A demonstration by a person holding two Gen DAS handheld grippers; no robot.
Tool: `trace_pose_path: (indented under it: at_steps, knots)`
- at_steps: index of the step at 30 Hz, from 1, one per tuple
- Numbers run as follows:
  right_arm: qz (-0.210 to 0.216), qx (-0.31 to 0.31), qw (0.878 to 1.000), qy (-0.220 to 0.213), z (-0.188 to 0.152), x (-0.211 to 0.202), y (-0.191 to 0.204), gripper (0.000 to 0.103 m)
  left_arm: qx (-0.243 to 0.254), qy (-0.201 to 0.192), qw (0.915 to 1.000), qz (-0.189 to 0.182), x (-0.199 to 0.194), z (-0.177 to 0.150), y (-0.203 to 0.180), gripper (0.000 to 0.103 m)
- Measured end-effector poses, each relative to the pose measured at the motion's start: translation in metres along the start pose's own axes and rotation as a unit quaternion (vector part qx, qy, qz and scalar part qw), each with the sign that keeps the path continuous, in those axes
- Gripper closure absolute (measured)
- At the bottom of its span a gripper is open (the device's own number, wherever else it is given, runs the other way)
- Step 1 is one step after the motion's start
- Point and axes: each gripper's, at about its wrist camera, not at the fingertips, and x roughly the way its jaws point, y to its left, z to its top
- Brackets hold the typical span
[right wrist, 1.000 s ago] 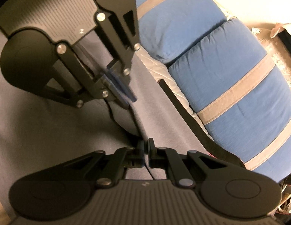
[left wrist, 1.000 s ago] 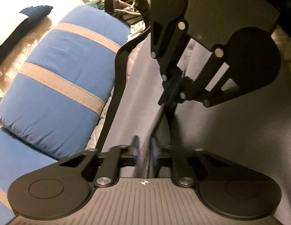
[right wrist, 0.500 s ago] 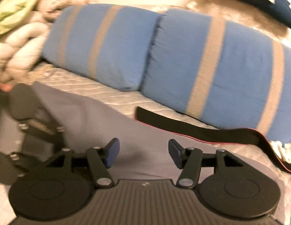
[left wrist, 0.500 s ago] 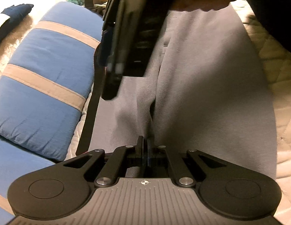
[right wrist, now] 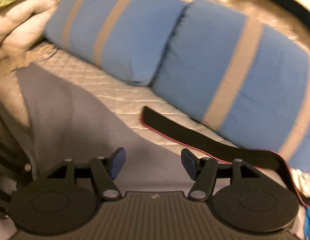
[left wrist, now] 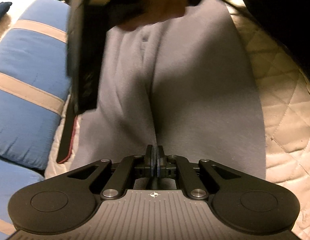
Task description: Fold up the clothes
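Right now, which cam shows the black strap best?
The right wrist view. The black strap lies there nearly full length on the quilt, red edging visible, in front of the blue pillows. The left wrist view shows only a short end, the rest behind a blurred dark shape.

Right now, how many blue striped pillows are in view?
2, side by side along the quilted bed: one pillow at left, the other pillow at right. More may be hidden.
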Motion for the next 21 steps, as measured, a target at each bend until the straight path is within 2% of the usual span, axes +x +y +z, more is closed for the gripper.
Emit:
trace_pose_path:
  at_steps: [8, 13, 14, 16, 17, 18, 21]
  knots:
    - [0.094, 0.063, 0.993, 0.032, 0.018, 0.081, -0.039, 0.034, 0.002, -0.001, 1.0000, -0.004, 0.005, -0.003, -0.005, 0.100]
    - [0.163, 0.041, 0.983, 0.071, 0.016, 0.114, -0.039, 0.034, -0.004, -0.005, 1.0000, -0.008, 0.004, -0.004, -0.005, 0.100]
    - [0.171, 0.034, 0.981, 0.081, 0.013, 0.118, -0.035, 0.048, -0.004, -0.006, 0.9999, -0.008, 0.004, -0.004, -0.005, 0.100]
    - [0.180, 0.030, 0.980, 0.077, 0.010, 0.118, -0.032, 0.059, -0.005, -0.007, 0.9999, -0.011, 0.004, -0.005, -0.005, 0.100]
    - [0.189, 0.039, 0.978, 0.081, 0.012, 0.117, -0.034, 0.084, -0.004, -0.007, 0.9999, -0.011, 0.004, -0.005, -0.005, 0.100]
    - [0.185, 0.049, 0.978, 0.082, 0.014, 0.117, -0.037, 0.100, -0.001, -0.007, 0.9999, -0.011, 0.004, -0.004, -0.006, 0.100]
    - [0.147, 0.052, 0.987, 0.048, 0.019, 0.108, -0.038, 0.100, 0.006, -0.007, 1.0000, -0.003, 0.003, -0.003, -0.006, 0.100]
